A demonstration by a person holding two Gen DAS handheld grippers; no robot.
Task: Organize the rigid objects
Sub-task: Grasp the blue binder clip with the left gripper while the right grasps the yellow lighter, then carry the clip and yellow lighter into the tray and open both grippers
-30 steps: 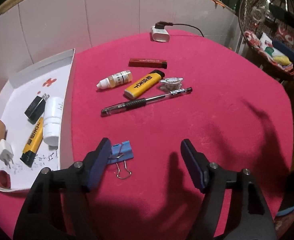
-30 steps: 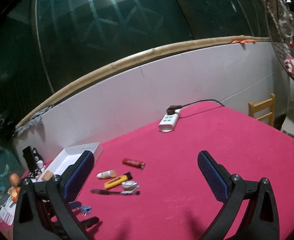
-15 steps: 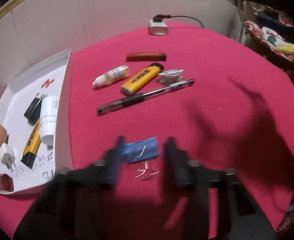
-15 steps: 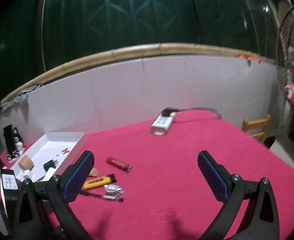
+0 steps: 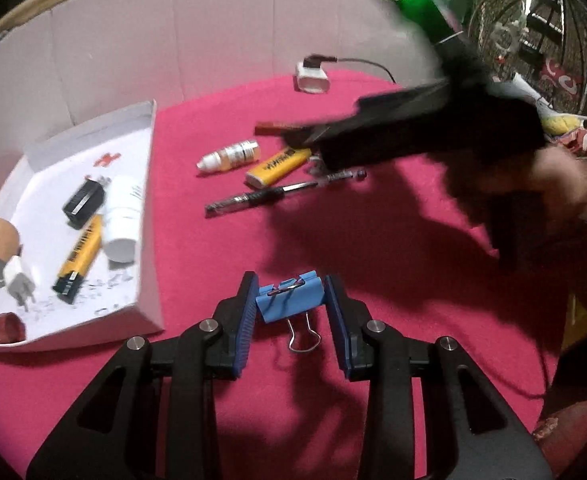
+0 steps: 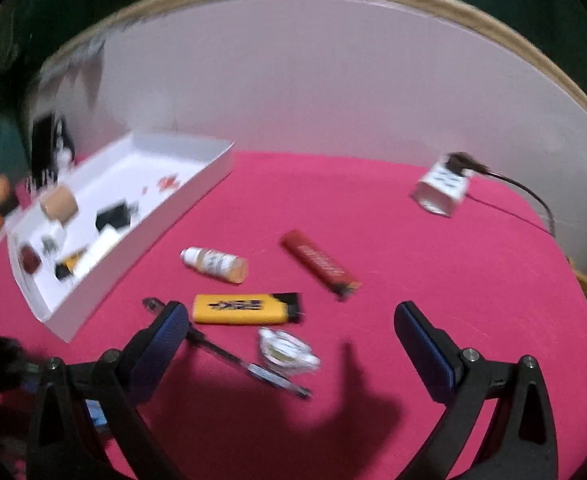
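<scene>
My left gripper (image 5: 291,300) is shut on a blue binder clip (image 5: 289,298) and holds it over the red cloth, right of the white tray (image 5: 149,208). The tray holds a yellow lighter (image 5: 79,258), a black plug, a white bottle and other small items. My right gripper (image 6: 289,328) is open and empty, low over a small clear case (image 6: 287,350), a black pen (image 6: 229,356) and a yellow lighter (image 6: 245,309). A dropper bottle (image 6: 215,264) and a red lighter (image 6: 319,266) lie beyond. The right gripper also shows blurred in the left wrist view (image 5: 293,138).
A white power adapter (image 6: 441,190) with a black cable sits at the table's far edge by the white wall. The tray (image 6: 197,196) lies at the left. A wire fan guard (image 5: 533,40) stands off the table at the right.
My left gripper closed on the blue binder clip. My right gripper came down and forward over the loose items in the middle of the table.
</scene>
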